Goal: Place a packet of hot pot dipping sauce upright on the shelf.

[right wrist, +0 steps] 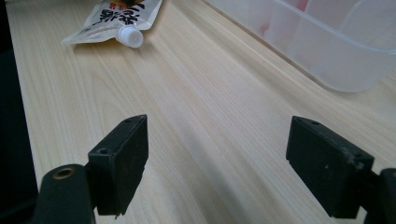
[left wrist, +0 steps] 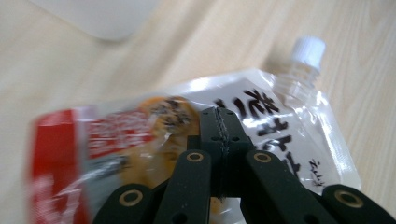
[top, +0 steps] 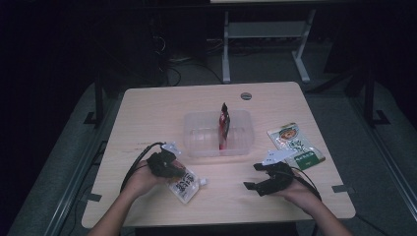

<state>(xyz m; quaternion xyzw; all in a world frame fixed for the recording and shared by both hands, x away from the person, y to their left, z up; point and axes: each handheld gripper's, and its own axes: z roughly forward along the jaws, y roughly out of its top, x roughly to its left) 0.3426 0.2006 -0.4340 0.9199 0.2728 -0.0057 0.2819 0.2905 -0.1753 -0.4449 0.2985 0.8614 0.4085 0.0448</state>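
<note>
Left gripper clamps spouted pouch at 7 o'clock of clear tub; right gripper gapes at 5 o'clock.

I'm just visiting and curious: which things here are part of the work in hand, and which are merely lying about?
In the work:
- spouted pouch, pinched by the left tool
- clear tub, likely its destination

Lying about:
- green packet
- right tool, open and idle

Hidden and cut-off parts

The spouted pouch is blurred at its red end, cut by the left edge, and partly covered by the closed left gripper.
</note>
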